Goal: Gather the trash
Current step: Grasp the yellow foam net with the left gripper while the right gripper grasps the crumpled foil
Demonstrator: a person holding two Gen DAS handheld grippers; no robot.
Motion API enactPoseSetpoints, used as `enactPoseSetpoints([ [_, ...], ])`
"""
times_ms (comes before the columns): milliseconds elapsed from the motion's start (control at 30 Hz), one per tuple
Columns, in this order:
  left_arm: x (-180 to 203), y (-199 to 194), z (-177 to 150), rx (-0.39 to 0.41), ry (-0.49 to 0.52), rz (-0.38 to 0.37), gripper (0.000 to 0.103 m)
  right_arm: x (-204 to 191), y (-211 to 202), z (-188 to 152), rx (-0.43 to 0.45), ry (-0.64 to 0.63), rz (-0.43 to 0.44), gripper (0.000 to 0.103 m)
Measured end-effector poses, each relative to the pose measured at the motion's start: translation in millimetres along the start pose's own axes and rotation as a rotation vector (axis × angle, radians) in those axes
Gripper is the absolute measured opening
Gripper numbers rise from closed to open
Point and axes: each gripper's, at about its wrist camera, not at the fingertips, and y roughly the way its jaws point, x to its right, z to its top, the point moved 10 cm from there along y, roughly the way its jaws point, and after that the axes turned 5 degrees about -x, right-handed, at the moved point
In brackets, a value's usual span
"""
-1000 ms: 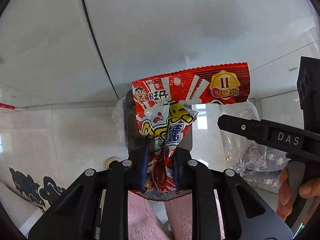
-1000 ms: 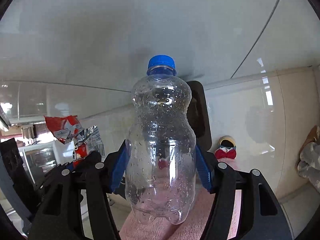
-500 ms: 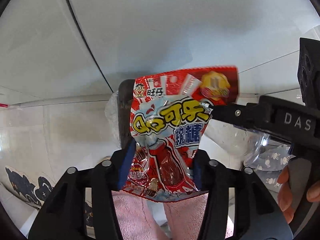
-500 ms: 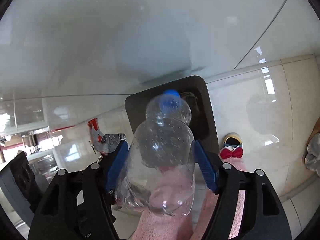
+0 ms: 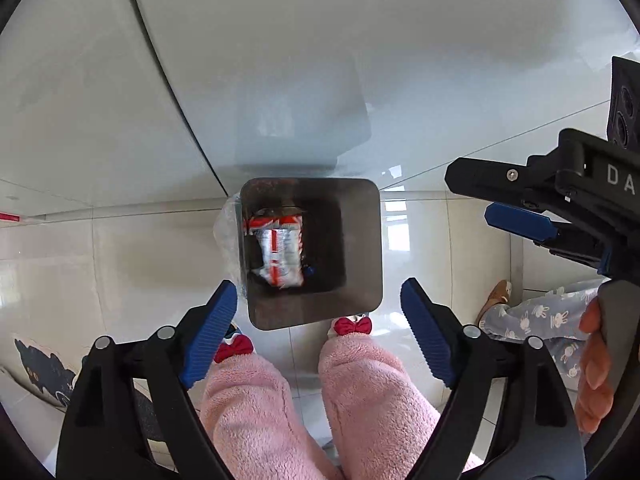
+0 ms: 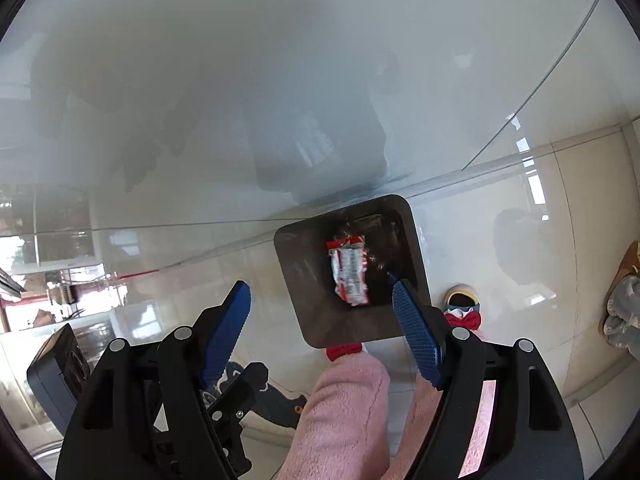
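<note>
- Blue ribbed pads line both tools: the left hand-held gripper [image 5: 318, 306] is spread wide and empty, and the right hand-held gripper [image 6: 322, 312] is likewise spread wide with nothing between its fingers
- Both hang above the dark square trash bin [image 5: 362, 240], which stands on the glossy tiled floor [image 5: 120, 260] against a pale wall; the right tool also shows from the side in the left wrist view, off to the right of the bin
- Down inside the bin lies the red and silver snack wrapper [image 5: 278, 252], crumpled and foil side up; a blue bottle cap [image 5: 310, 270] shows just beside it, and the clear plastic bottle it belongs to is too dark to make out properly
- Judging by how things lie, this piece of trash is already collected, and both tools are free for the next item
- The wrapper looks feather-light, thin and crinkly, slick on its foil face; should it need lifting again, pinching a sealed end seam would hold better than the puffy middle
- An empty bottle would be light, smooth and springy, apt to squirt out of a hard squeeze; its narrower waist seems the surest place to take it
- Pink fluffy slippers [image 5: 360, 384] with red bows stand on the floor just before the bin
</note>
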Motion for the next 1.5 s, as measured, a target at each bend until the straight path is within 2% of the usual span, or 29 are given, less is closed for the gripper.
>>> enactPoseSetpoints([
  [100, 0, -22, 0, 0.029, -0.002, 0.014, 0.089, -1, -20, 1, 0.023, -0.009, 0.0, 0.077],
  [233, 7, -63, 0, 0.072, 0.007, 0.021, 0.095, -7, -53, -3, 0.07, -0.05, -0.017, 0.089],
  [367, 16, -108, 3, 0.132, 0.035, 0.032, 0.095, -19, -100, -6, 0.133, -0.09, -0.022, 0.095],
  [400, 20, -121, 4, 0.147, 0.043, 0.038, 0.095, -22, -111, -6, 0.148, -0.103, -0.027, 0.099],
  [733, 40, -241, 24, 0.331, 0.053, 0.042, 0.095, -44, -239, 3, 0.382, -0.221, -0.124, 0.1],
  [1000, 49, -311, 64, 0.475, 0.056, 0.051, 0.095, -60, -326, 36, 0.57, -0.25, -0.169, 0.1],
  [1100, 53, -331, 82, 0.502, 0.054, 0.043, 0.095, -62, -340, 51, 0.607, -0.244, -0.175, 0.1],
  [1233, 51, -338, 108, 0.517, 0.038, 0.062, 0.095, -61, -357, 74, 0.634, -0.219, -0.185, 0.1],
  [1400, 50, -331, 138, 0.507, 0.032, 0.076, 0.095, -54, -350, 102, 0.629, -0.214, -0.216, 0.1],
  [1500, 48, -318, 151, 0.482, 0.019, 0.087, 0.091, -49, -339, 113, 0.61, -0.211, -0.226, 0.1],
])
